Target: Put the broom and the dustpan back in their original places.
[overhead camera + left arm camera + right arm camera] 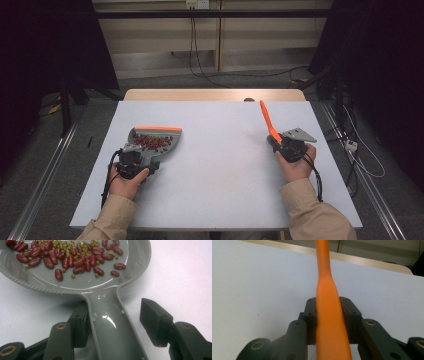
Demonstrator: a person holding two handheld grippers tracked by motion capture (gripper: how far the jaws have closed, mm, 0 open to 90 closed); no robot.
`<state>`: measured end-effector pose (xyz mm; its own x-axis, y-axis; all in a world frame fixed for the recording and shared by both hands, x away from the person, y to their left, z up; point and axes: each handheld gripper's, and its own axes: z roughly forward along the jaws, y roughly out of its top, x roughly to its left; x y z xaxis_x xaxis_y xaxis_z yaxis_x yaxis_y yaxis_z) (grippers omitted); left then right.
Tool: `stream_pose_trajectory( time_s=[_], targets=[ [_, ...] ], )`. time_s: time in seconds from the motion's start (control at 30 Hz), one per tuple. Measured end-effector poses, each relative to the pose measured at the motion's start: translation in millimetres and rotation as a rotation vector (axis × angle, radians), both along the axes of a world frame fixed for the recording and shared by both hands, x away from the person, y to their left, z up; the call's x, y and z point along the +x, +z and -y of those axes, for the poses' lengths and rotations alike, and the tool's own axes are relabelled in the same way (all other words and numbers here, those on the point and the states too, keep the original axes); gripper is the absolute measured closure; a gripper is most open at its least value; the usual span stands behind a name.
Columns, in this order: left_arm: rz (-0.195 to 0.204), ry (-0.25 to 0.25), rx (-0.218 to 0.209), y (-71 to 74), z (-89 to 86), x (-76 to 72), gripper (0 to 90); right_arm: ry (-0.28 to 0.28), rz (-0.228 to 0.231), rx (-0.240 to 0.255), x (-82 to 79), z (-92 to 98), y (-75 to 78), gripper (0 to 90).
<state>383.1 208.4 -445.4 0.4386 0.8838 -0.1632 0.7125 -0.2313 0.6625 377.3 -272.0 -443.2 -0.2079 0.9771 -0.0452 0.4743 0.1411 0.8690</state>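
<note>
Desk (215, 165), white, spans the high view. At about 9 o'clock lies a grey dustpan (152, 141) with an orange lip at its far edge and red beans (151, 141) in its tray. The left gripper (137, 161) sits at the dustpan's handle end, a hand behind it. At about 3 o'clock the right gripper (276, 142) holds an orange stick (268, 121), which slants up toward 11 o'clock, clear of the desk.

Left gripper view: the dustpan (82, 287) fills the top, with beans (75, 258) and small green ones heaped toward 12 o'clock. Its grey handle (112, 332) runs down to 6 o'clock between the two jaws. The left jaw sits against the handle's side; the right jaw stands apart from it, so this gripper is released.

Right gripper view: the stick (329, 315) rises from 6 o'clock to 12 o'clock, narrowing upward. Both jaws press on its sides, clenched on it. White desk (257, 282) lies behind.
</note>
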Motion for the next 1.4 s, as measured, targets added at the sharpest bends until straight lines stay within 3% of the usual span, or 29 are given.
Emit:
stream_pose_trajectory(
  time_s=[0.43,0.47,0.57,0.67,0.8,0.93,1.07,1.27,1.4],
  targets=[
    [0.006,-0.015,-0.011,1.1,0.3,-2.2,40.3,-0.006,0.008,0.069,8.8,-15.4,-2.4,67.5],
    [0.005,-0.018,-0.016,1.7,0.2,-2.6,39.1,0.002,0.008,0.079,9.5,-17.1,-2.7,65.3],
    [0.003,-0.024,-0.033,2.2,0.4,-4.4,34.2,0.054,0.002,0.173,9.2,-23.3,-3.5,58.4],
    [0.013,-0.031,-0.053,3.2,-0.5,-8.2,26.2,0.108,0.019,0.196,5.6,-28.1,-0.4,48.9],
    [0.072,-0.037,-0.082,7.9,-3.4,-14.0,15.8,0.141,0.010,0.229,-2.1,-26.4,2.7,45.0],
    [0.138,-0.049,-0.106,12.5,-5.6,-17.6,12.0,0.160,-0.038,0.215,-8.1,-19.8,5.5,36.5],
    [0.178,-0.087,-0.129,13.8,-7.8,-19.9,9.0,0.161,-0.021,0.233,-19.1,-13.1,5.7,34.0],
    [0.213,-0.136,-0.155,15.2,-8.7,-25.2,8.0,0.204,-0.012,0.216,-31.2,-8.9,4.8,29.0],
    [0.215,-0.147,-0.147,14.9,-12.5,-27.5,8.0,0.224,-0.014,0.204,-38.3,-8.4,3.2,24.6]
  ],
)
